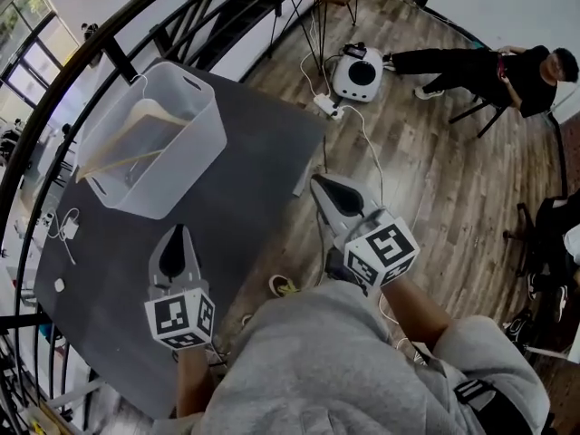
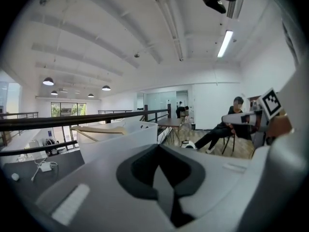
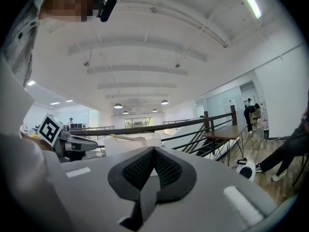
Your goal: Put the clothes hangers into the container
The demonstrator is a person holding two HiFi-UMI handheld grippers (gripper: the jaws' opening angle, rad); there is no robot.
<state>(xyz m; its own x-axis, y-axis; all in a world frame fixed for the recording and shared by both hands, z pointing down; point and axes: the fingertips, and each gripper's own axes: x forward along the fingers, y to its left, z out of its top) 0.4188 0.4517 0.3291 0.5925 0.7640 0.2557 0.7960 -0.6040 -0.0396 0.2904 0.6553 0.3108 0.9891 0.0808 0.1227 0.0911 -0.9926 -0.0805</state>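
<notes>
On the dark grey bench (image 1: 258, 143) stood the translucent white plastic container (image 1: 201, 143), and the pale wooden clothes hangers (image 1: 145, 120) already lay inside it, slanted against its walls. They looked light, stiff and smooth to me, likely to swivel if pinched at the wire hook, so the flat wooden shoulder seemed the surest hold. The left tongs (image 1: 173, 243) and the right tongs (image 1: 323, 188) hovered short of the container, both closed tight on nothing.
</notes>
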